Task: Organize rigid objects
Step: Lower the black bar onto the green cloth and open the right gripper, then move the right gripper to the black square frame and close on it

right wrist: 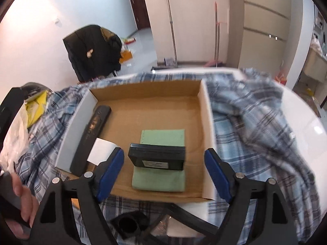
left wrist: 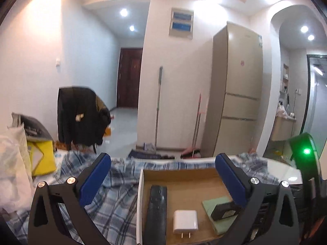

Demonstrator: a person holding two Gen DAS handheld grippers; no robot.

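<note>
An open cardboard box (left wrist: 184,185) (right wrist: 153,110) lies on a plaid cloth. Inside it are a black remote (left wrist: 157,208) (right wrist: 92,134) along the left wall, a white plug charger (left wrist: 185,221) (right wrist: 101,151) and a green pad (left wrist: 218,226) (right wrist: 163,136). A black rectangular block (left wrist: 224,212) (right wrist: 157,157) rests on the pad. My right gripper (right wrist: 163,153) hangs open over the block, with a gap between each blue pad and the block's ends. My left gripper (left wrist: 163,157) is open above the box's near-left side and holds nothing.
The blue plaid cloth (left wrist: 114,200) (right wrist: 255,122) covers a white table (right wrist: 306,126). A yellow bag (left wrist: 40,159) and white plastic sit at the left. A person's hand (right wrist: 22,200) grips the left tool. A black ring-shaped part (right wrist: 128,222) lies near the front. A jacket-draped chair (left wrist: 81,116) stands beyond.
</note>
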